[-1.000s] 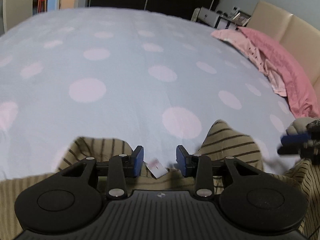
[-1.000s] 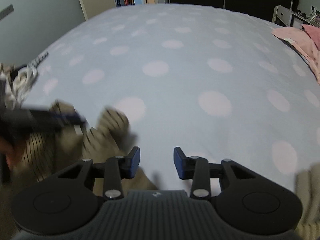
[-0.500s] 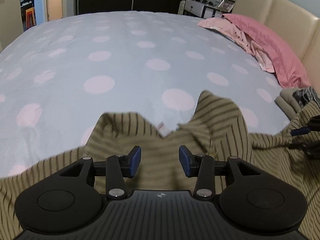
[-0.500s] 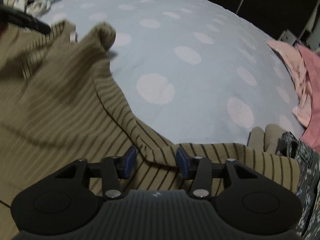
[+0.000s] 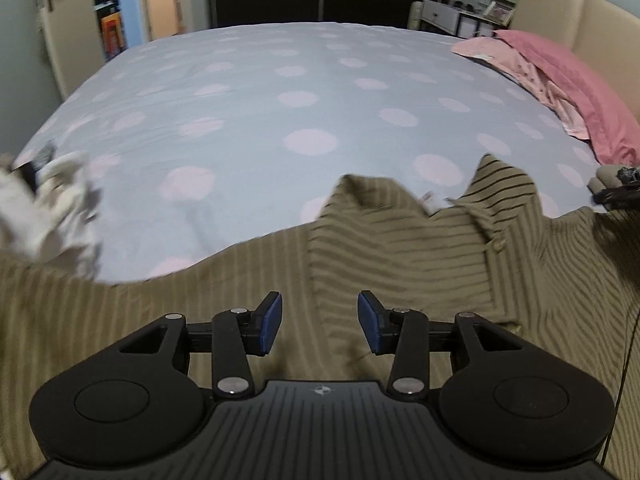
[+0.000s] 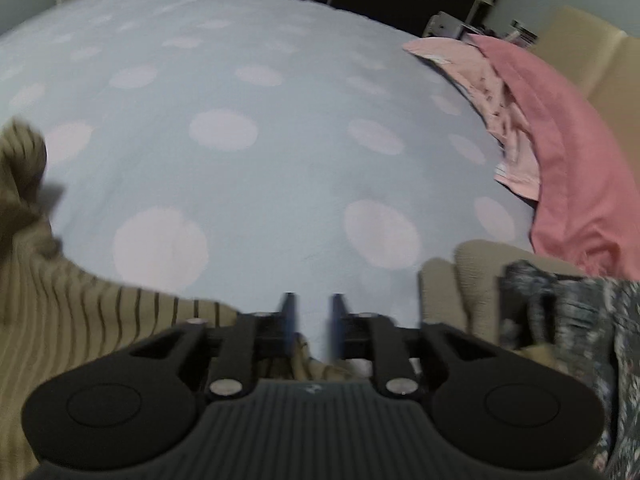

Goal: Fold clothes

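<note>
An olive-tan striped shirt (image 5: 400, 248) lies spread on the near part of the bed, collar away from me. My left gripper (image 5: 318, 322) is open and empty, hovering over the shirt's body just below the collar. In the right wrist view the same shirt (image 6: 80, 320) fills the lower left. My right gripper (image 6: 311, 320) sits at the shirt's edge with its jaws narrowed but still a little apart; a fold of the fabric shows low between them. That view is blurred.
The bed has a pale blue sheet with pink dots (image 5: 304, 112). Pink pillow and pink garment (image 5: 560, 80) lie at the right. A white garment (image 5: 52, 208) is at the left edge. A beige item and dark patterned clothes (image 6: 560, 312) lie right of my right gripper.
My left gripper pulled back and rose, so more of the shirt shows. My right gripper swung right to the shirt's edge and its jaws narrowed.
</note>
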